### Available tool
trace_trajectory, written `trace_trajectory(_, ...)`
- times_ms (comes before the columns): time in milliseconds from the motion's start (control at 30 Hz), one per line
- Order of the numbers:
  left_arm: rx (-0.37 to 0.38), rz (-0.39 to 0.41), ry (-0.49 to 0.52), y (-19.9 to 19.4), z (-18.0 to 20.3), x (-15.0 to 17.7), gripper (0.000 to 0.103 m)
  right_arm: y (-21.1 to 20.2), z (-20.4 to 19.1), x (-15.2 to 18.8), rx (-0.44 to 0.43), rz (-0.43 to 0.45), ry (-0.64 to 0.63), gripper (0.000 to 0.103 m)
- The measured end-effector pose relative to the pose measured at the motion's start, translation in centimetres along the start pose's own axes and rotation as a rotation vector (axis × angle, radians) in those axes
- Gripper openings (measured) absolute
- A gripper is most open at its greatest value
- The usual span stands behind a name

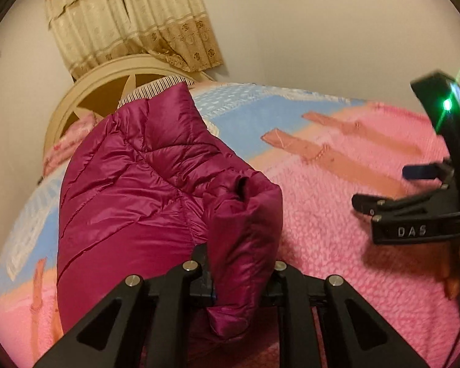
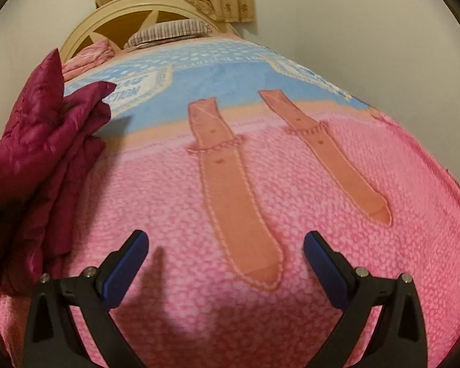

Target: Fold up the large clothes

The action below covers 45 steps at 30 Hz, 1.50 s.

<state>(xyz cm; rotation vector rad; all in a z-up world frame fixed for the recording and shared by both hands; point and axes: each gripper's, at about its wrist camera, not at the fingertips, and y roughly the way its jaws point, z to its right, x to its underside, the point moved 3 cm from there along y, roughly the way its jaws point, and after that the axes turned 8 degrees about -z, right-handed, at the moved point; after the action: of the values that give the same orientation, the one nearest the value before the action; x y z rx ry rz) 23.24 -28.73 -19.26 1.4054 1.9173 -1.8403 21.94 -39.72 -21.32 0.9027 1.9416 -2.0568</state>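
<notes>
Jacket (image 1: pixel 156 190), bunched at the bed's (image 1: pixel 337 239) left side, hangs gripped in the left gripper (image 1: pixel 239 279), apparently lifted for folding; right gripper (image 2: pixel 227 263) hovers spread, empty, over the blanket.

Shiny magenta quilted jacket (image 1: pixel 144 190), pink blanket (image 2: pixel 199 208) with blue band and salmon straps, cream curtain (image 1: pixel 132 21), possibly floral-bordered

left gripper (image 1: pixel 240 279): black angular linkage arms joined by round silver screws. right gripper (image 2: pixel 225 263): matching black frame, blue pads (image 2: pixel 128 263) on its fingers, raised lettering "das", one green light.
</notes>
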Motion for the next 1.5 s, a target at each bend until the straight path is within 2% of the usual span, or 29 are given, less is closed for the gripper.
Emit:
trace_trajectory(67,0.003,-0.001,-0.006,-0.2,-0.1,0.1,0.027,0.3,0.1,0.2,-0.009,-0.005,0.007,0.103)
trace_trajectory(100,-0.003,-0.004,-0.005,-0.3,0.0,0.1,0.037,0.4,0.0,0.2,-0.009,-0.007,0.005,0.103)
trace_trajectory(133,-0.018,-0.004,-0.018,-0.6,0.0,-0.1,0.056,0.4,-0.1,0.2,-0.007,-0.005,0.001,0.103)
trace_trajectory(167,-0.028,-0.001,-0.021,-1.0,0.1,-0.3,0.069,0.5,-0.1,0.0,-0.009,-0.004,-0.002,0.103)
trace_trajectory(200,-0.048,0.010,-0.020,-1.4,0.3,-0.7,0.093,0.6,-0.1,0.0,-0.010,-0.004,-0.005,0.103)
trace_trajectory(233,-0.058,0.027,-0.014,-1.8,0.6,-1.0,0.100,0.7,-0.2,0.0,-0.011,-0.010,-0.007,0.103)
trace_trajectory(333,-0.107,0.071,0.032,-3.8,1.7,-1.9,0.100,1.0,0.1,0.0,-0.019,-0.012,0.000,0.103)
trace_trajectory(433,-0.123,0.112,-0.020,-5.9,-0.2,-2.6,0.100,1.1,0.1,0.0,-0.021,-0.013,-0.002,0.103)
trace_trajectory(567,-0.161,0.185,-0.139,-8.5,-5.7,-3.0,0.100,1.0,0.4,0.1,-0.041,-0.011,0.008,0.103)
trace_trajectory(667,-0.244,0.247,-0.291,-10.2,-12.4,-2.5,0.100,0.2,0.7,-0.5,-0.064,0.011,0.039,0.103)
trace_trajectory(733,-0.335,0.221,-0.374,-9.1,-16.6,-1.9,0.101,-0.8,0.3,-1.4,-0.093,0.029,0.056,0.103)
trace_trajectory(800,-0.396,0.130,-0.414,-6.4,-19.7,-1.2,0.101,-1.6,-0.7,-2.8,-0.128,0.037,0.055,0.095)
trace_trajectory(833,-0.411,0.049,-0.443,-4.0,-21.4,-0.6,0.101,-2.0,-1.6,-3.6,-0.145,0.034,0.052,0.094)
trace_trajectory(900,-0.380,-0.030,-0.477,-0.9,-22.9,0.1,0.101,-2.8,-3.2,-5.2,-0.165,0.040,0.052,0.085)
trace_trajectory(933,-0.354,-0.059,-0.494,0.3,-23.3,0.2,0.101,-3.4,-4.2,-6.2,-0.174,0.054,0.049,0.085)
trace_trajectory(1133,-0.253,-0.034,-0.556,2.2,-23.4,-1.9,0.101,-7.2,-11.4,-11.3,-0.212,0.140,-0.031,0.084)
trace_trajectory(1200,-0.268,-0.052,-0.557,3.1,-23.4,-2.8,0.101,-7.7,-14.1,-12.6,-0.226,0.154,-0.060,0.084)
trace_trajectory(1333,-0.236,-0.081,-0.579,4.5,-23.6,-3.0,0.101,-6.2,-18.4,-14.3,-0.223,0.131,-0.076,0.082)
trace_trajectory(1500,-0.205,-0.104,-0.587,5.9,-23.8,-2.7,0.101,-1.0,-18.9,-14.0,-0.153,0.065,-0.035,0.081)
